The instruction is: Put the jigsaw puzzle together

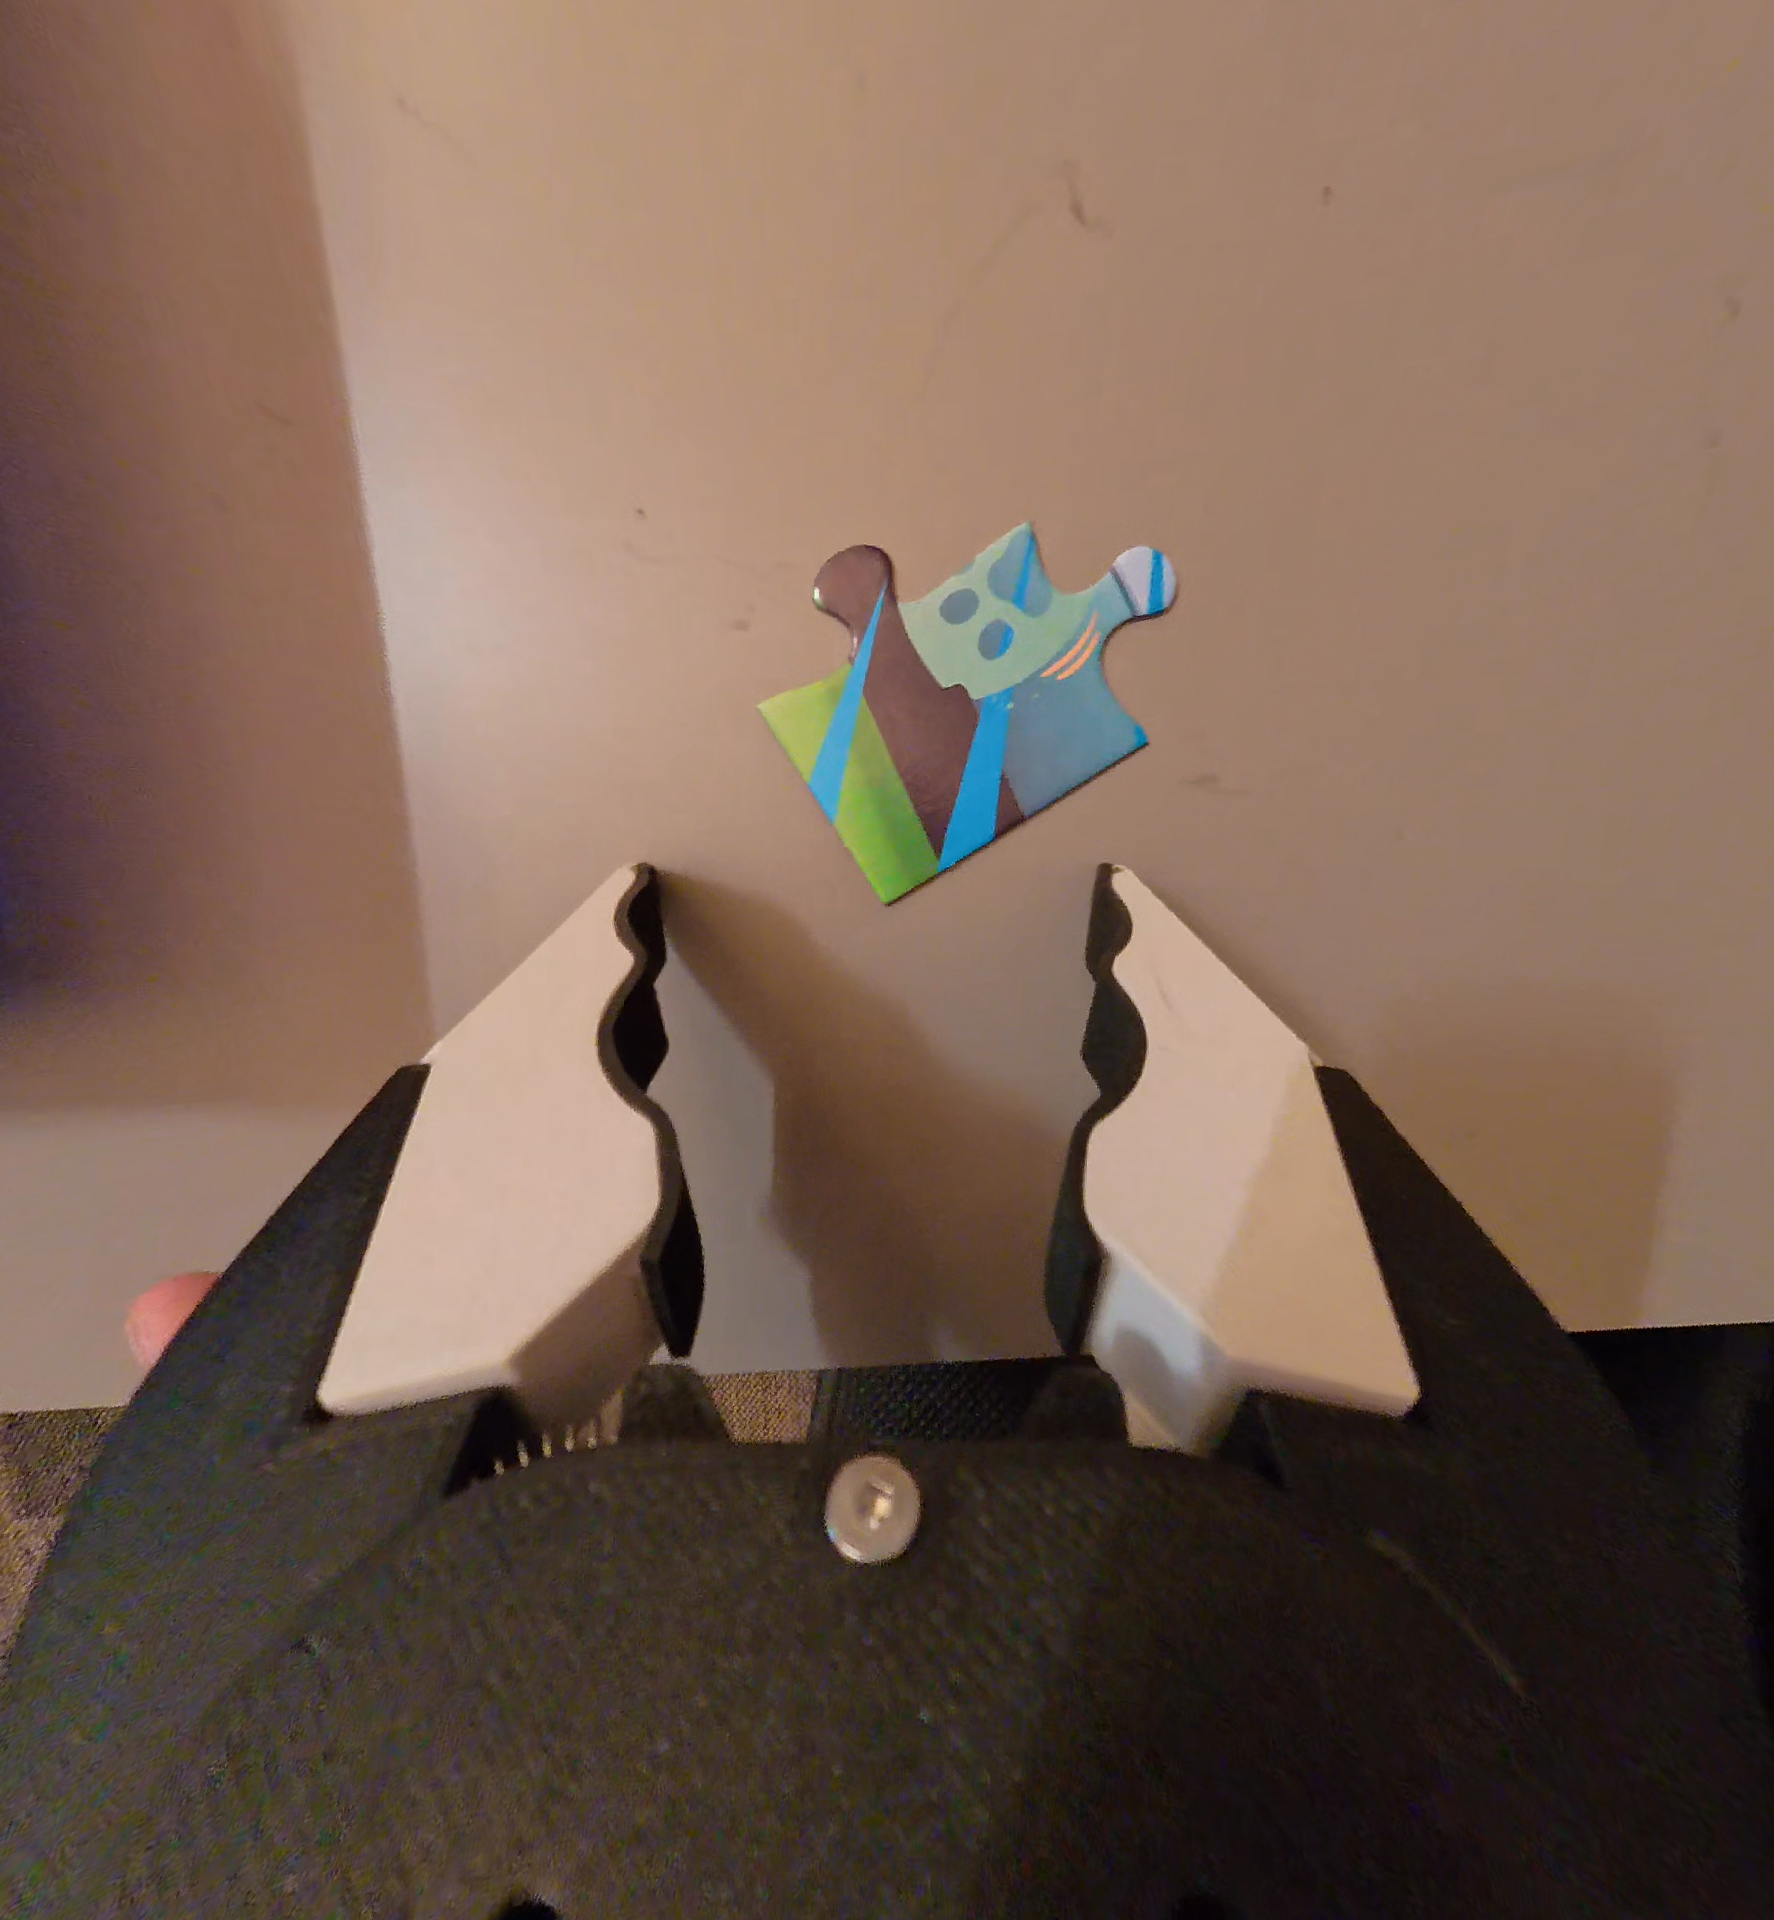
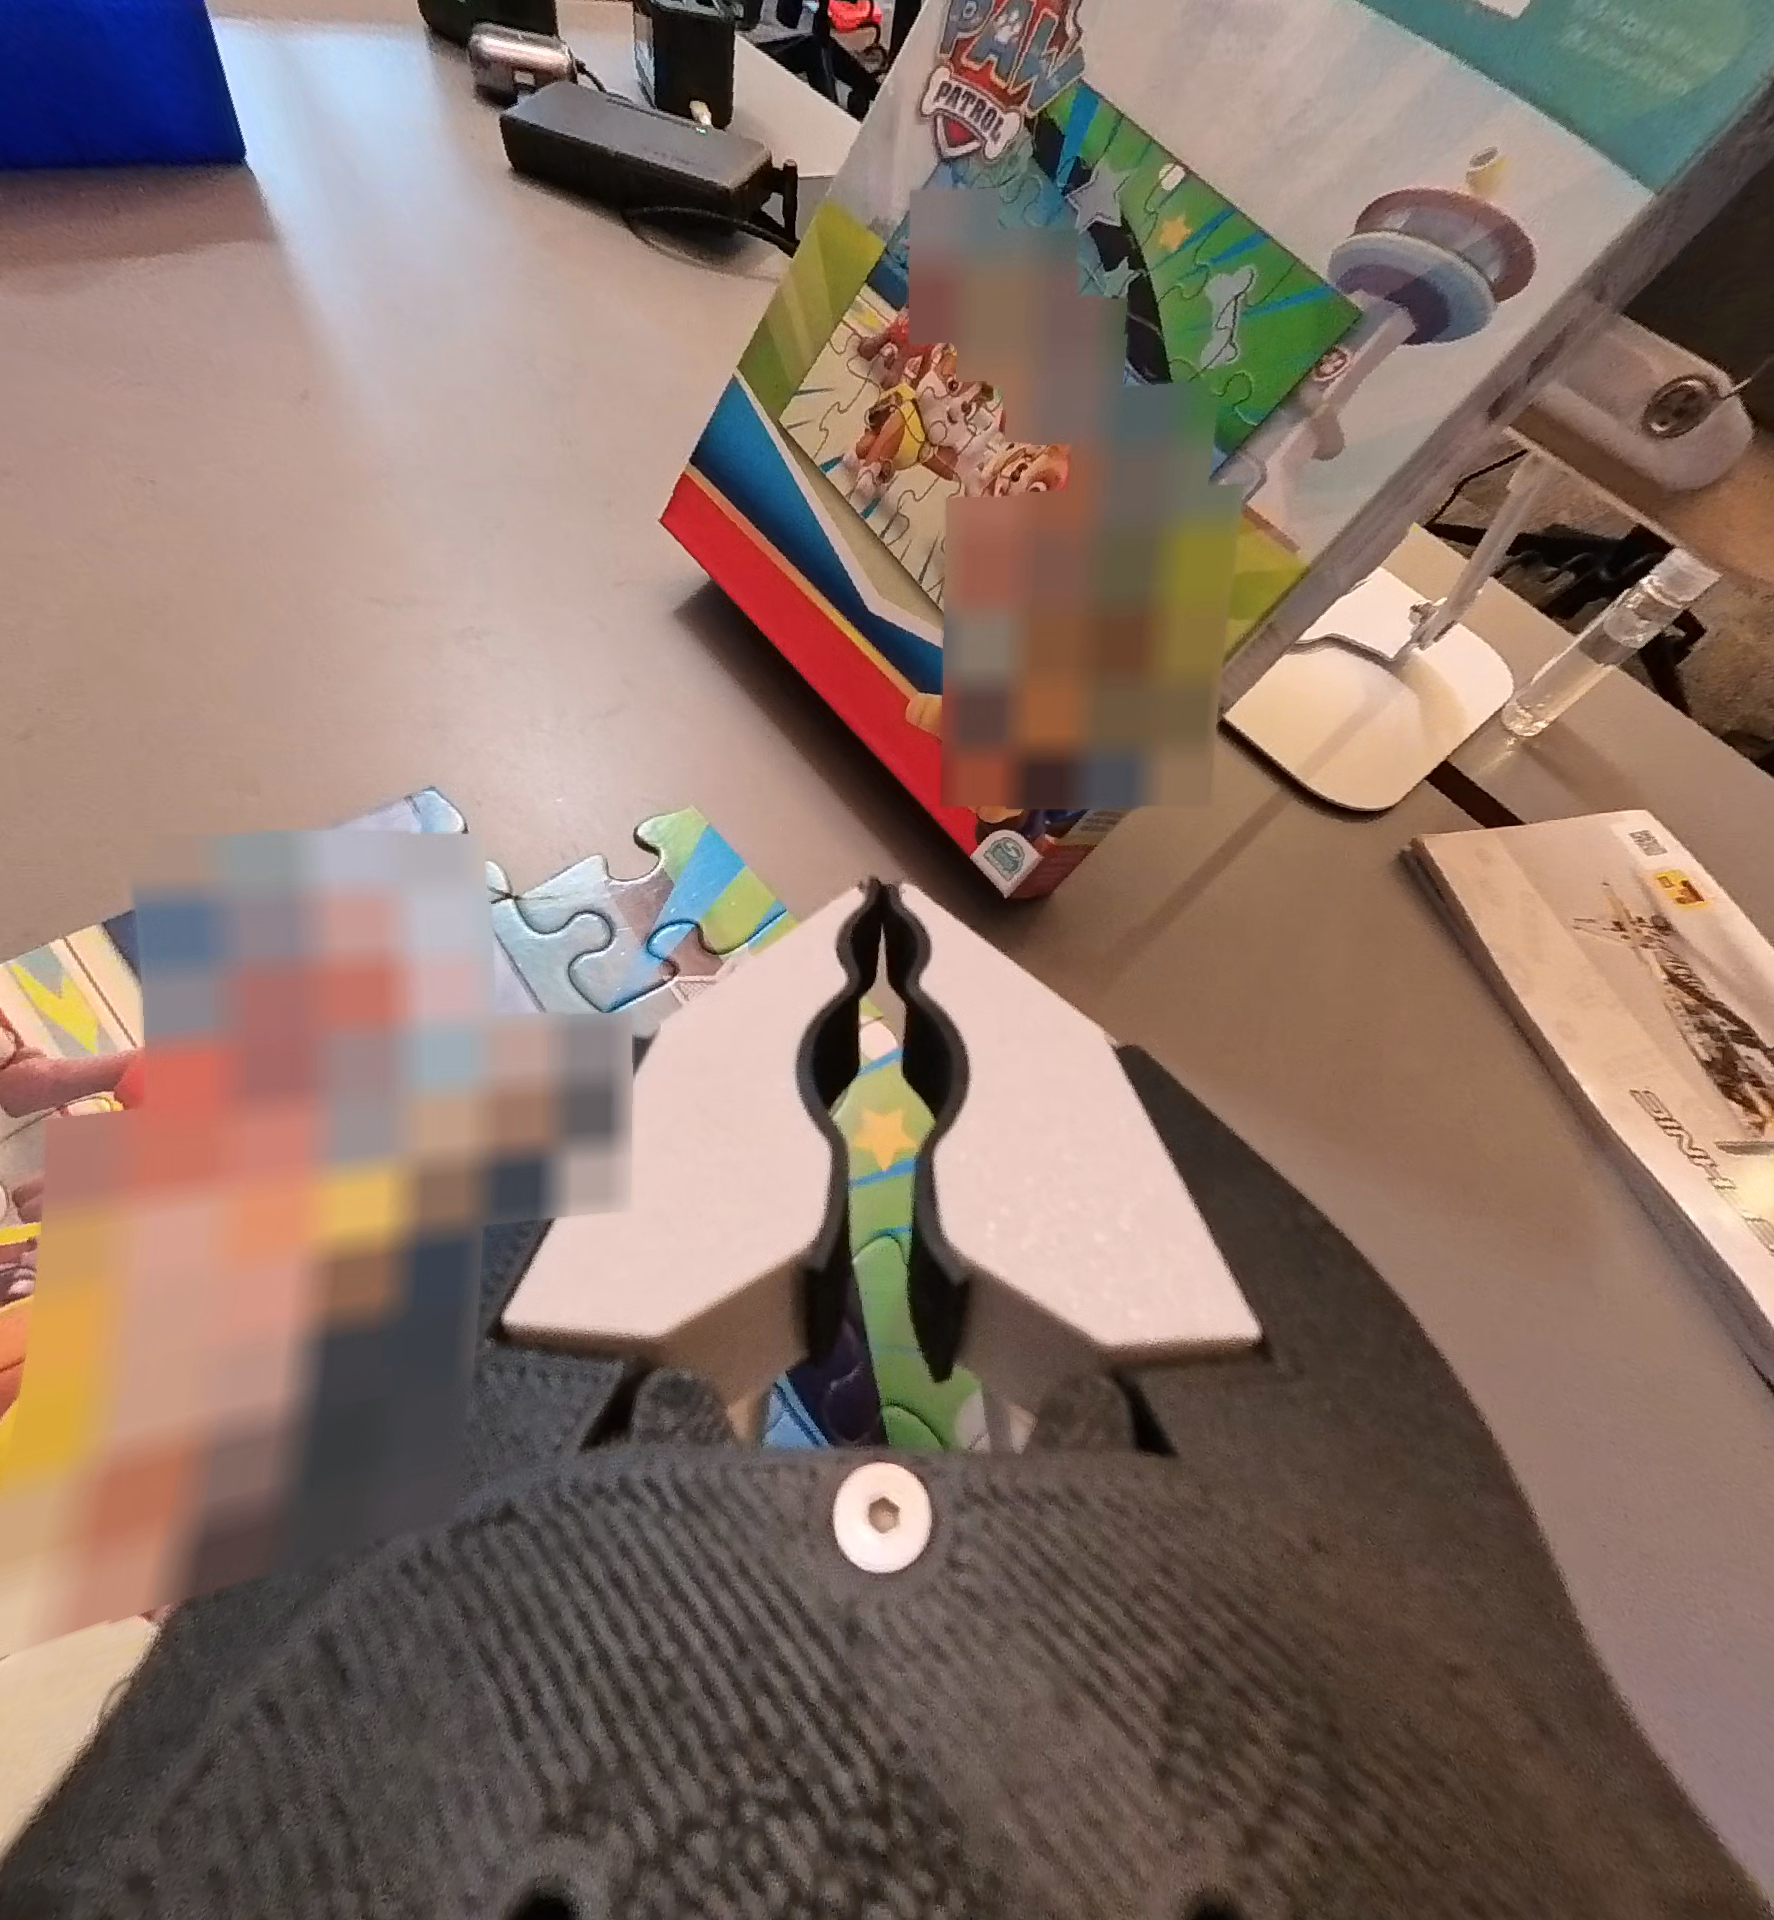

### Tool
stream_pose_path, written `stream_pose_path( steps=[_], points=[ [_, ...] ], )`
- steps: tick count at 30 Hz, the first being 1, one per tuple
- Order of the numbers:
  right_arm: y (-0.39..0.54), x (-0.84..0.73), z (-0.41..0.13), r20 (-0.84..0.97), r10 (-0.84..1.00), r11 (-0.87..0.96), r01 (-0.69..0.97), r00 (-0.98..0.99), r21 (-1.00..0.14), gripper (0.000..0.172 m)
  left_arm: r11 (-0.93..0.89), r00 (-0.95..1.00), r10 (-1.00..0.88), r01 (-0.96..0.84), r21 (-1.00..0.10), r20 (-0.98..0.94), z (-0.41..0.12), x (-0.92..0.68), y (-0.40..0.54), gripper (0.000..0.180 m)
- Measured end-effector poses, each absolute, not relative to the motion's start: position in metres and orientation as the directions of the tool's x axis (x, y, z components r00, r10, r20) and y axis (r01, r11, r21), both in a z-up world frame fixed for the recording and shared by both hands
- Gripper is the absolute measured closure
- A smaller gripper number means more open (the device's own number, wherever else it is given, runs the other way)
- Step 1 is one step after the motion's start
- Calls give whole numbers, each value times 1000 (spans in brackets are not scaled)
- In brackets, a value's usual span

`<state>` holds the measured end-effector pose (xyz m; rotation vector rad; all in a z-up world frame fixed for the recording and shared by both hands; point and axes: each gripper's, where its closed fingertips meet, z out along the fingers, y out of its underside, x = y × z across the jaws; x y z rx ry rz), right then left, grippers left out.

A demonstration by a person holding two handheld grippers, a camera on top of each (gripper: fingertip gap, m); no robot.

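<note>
Near the front edge of the grey tabletop (image 1: 1278, 416), the left gripper (image 1: 872, 883) stands with its jaws spread wide and nothing between them. A loose puzzle piece (image 1: 956, 707), green, blue and brown, lies flat just beyond the fingertips, apart from both. The right gripper (image 2: 881, 894) has its tips pressed together on nothing, poised over the assembled puzzle (image 2: 634, 935) lying on the tabletop. Beyond it stands the puzzle box (image 2: 862, 582), tilted; a booklet (image 2: 1693, 1060) lies towards the right edge, and a black power adapter (image 2: 634, 145) sits near the far edge.
</note>
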<state>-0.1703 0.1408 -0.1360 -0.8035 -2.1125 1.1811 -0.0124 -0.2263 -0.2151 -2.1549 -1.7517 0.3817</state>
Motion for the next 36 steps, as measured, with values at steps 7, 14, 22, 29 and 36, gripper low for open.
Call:
stream_pose_path(
  steps=[7, 14, 22, 29, 36],
  points=[
    [142, -171, -137, 201, 736, 432, 220, -646, -875, 172, -222, 221, 974, 882, -416, -52, -211, -20, -243, 131],
    [141, -171, -138, 207, 734, 438, 218, -646, -872, 172, -355, 306, 935, 815, -458, -181, -209, -66, -238, 149],
    [145, -172, -137, 213, 739, 438, 216, -639, -872, 172, -429, 502, 865, 731, -531, -8, -205, -111, -184, 142],
    [143, -171, -140, 217, 732, 449, 217, -646, -867, 172, -377, 627, 732, 698, -609, 265, -180, -105, -153, 113],
    [142, -173, -146, 236, 725, 474, 220, -647, -853, 172, -529, 658, 750, 662, -530, 73, -211, -108, -164, 104]
  ],
)
